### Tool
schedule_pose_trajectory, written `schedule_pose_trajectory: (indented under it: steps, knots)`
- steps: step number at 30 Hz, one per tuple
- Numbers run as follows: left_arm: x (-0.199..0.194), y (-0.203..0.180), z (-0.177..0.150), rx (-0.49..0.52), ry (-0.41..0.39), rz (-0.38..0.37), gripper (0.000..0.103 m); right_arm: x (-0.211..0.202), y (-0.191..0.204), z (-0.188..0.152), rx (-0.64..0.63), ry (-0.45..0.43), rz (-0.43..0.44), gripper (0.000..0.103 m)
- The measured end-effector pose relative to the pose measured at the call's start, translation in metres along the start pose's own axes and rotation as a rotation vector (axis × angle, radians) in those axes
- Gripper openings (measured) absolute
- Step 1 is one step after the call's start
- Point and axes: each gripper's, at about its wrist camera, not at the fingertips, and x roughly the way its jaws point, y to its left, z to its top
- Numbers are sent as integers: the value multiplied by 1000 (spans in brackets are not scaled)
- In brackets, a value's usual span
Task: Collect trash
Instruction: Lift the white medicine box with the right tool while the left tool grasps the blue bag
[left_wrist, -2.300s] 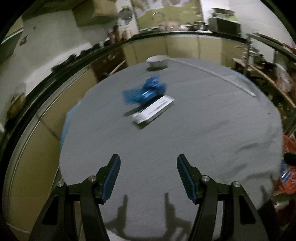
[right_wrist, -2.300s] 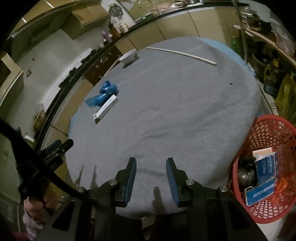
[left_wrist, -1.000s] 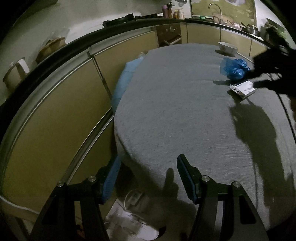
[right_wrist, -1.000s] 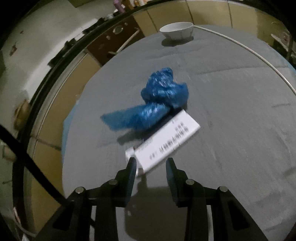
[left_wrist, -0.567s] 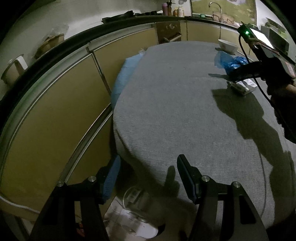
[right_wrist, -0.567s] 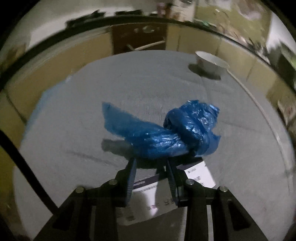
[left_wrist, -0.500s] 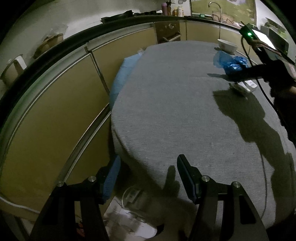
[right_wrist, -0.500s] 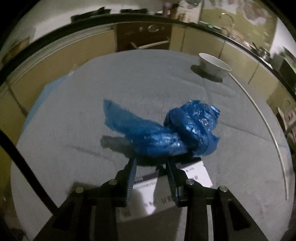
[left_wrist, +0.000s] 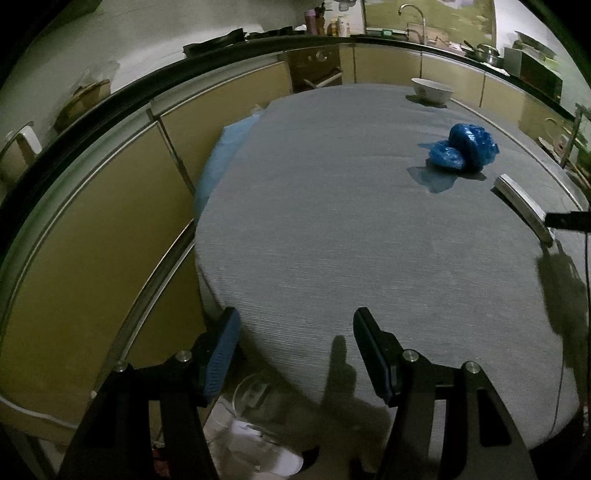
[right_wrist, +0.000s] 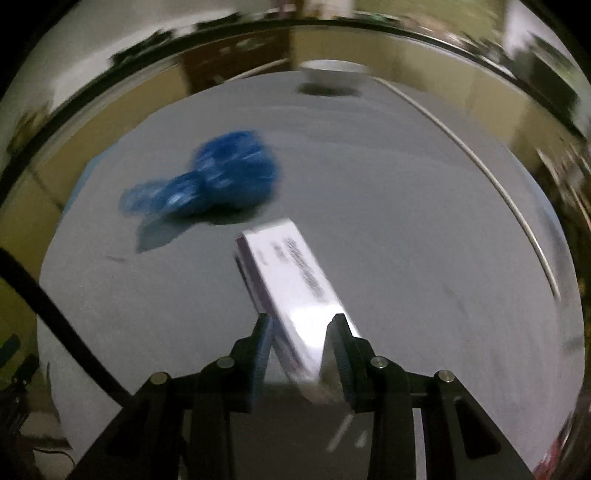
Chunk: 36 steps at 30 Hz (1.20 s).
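Observation:
My right gripper (right_wrist: 301, 332) is shut on a long white carton (right_wrist: 291, 280) with printed text, which sticks out forward and tilted above the grey tablecloth (right_wrist: 406, 229). The same carton (left_wrist: 522, 201) shows at the right edge of the left wrist view, with a tip of the right gripper beside it. A crumpled blue plastic bag (right_wrist: 218, 177) lies on the cloth, left of and beyond the carton; it also appears as the blue bag (left_wrist: 463, 147) at the far right. My left gripper (left_wrist: 293, 347) stands open over the table's near edge, holding nothing.
A white bowl (left_wrist: 431, 90) stands at the table's far end. A thin white rod (right_wrist: 480, 166) lies along the right side of the cloth. Yellow cabinets (left_wrist: 110, 206) curve around the left. White things (left_wrist: 255, 435) lie on the floor below the table edge.
The carton has been lifted off the cloth from beside the blue bag and carried right and back in the right gripper. The left gripper has barely moved.

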Motion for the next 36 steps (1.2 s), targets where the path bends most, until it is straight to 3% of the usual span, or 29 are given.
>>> schedule_pose_trajectory:
  steps: [5,10,11,14,17,22,24,27,30,36]
  knots:
    - [-10,-13,-1,36,-18,-8,64,-18,-46,-5,193,-32,109,37]
    - [-23,-21,-4,50,-29,-13,64,-16,-36,8,134,-27,193,38]
    - [-25,-21,-5,53,-30,-10,64,-12,-32,10,125,-15,196,41]
    - [-27,-21,-5,61,-30,3,64,6,-27,22,117,14,235,68]
    - [-27,-22,-4,65,-23,13,64,13,-16,26,96,21,266,68]
    - [-26,-34,14,97,-36,12,64,23,8,17,-27,-19,171,67]
    - [-27,-40,28,118,-61,9,64,24,13,14,-68,-47,112,54]
    - [-25,-56,54,159,-101,-5,64,18,14,6,-83,-67,91,50]
    - [-18,-78,85,197,-130,-47,72,12,4,-3,-55,-66,113,49]
    - [10,-144,152,257,-119,-184,73,-5,-29,-30,5,-68,146,49]
